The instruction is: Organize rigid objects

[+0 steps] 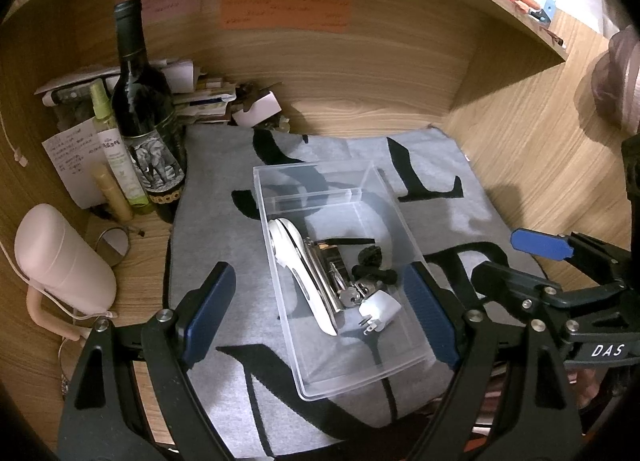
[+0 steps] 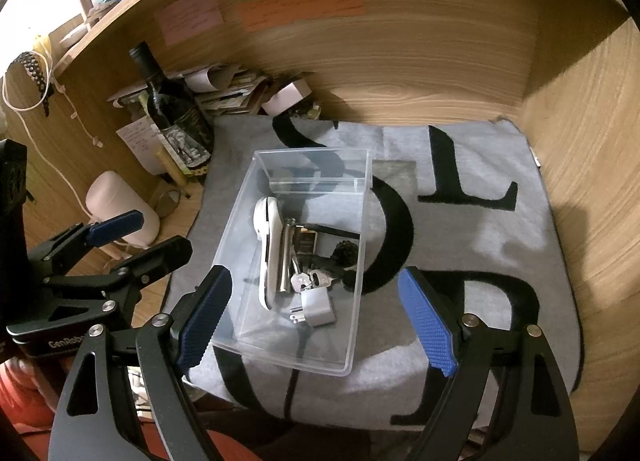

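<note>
Several hard items fill one clear plastic box [image 1: 316, 377]: white handled tool [image 1: 298, 273], keys [image 2: 310, 281], plug adapter [image 1: 380, 309]. Left gripper [image 1: 320, 321] and right gripper [image 2: 316, 321] both spread, empty.

Wooden desk alcove [image 1: 380, 73], shelf [image 1: 480, 1] above.

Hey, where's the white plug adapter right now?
In both wrist views the adapter lies in the clear box, at its near end, beside the keys.
</note>
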Motion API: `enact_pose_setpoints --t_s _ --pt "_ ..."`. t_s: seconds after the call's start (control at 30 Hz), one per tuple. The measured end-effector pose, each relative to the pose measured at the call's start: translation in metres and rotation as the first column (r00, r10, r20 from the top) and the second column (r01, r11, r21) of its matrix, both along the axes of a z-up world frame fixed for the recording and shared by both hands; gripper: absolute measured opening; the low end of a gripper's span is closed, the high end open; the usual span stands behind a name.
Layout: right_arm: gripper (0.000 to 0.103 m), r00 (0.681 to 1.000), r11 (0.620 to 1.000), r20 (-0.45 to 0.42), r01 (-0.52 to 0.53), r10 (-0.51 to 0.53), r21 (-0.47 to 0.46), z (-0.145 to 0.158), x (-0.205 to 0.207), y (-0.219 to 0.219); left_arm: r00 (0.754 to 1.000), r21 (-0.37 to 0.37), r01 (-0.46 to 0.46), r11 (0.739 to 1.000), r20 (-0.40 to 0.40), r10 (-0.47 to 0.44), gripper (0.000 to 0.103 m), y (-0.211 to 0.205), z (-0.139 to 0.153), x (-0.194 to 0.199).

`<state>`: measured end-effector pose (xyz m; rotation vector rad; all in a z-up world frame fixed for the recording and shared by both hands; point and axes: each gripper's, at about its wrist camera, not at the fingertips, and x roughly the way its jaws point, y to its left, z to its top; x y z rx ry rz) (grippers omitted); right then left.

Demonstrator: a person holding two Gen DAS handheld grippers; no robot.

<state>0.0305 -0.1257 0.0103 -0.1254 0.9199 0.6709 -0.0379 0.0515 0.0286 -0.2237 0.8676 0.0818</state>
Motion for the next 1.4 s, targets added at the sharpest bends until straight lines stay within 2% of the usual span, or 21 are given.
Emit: enact_pose_setpoints --t_s 1.4 --pt "0.084 1.0 1.0 -0.011 0.009 -0.009 -0.005 -0.0036 0.0002 0.0069 1.0 -0.005 0.013 1.0 0.013 -0.013 0.087 -0.0008 0.0005 0.0056"
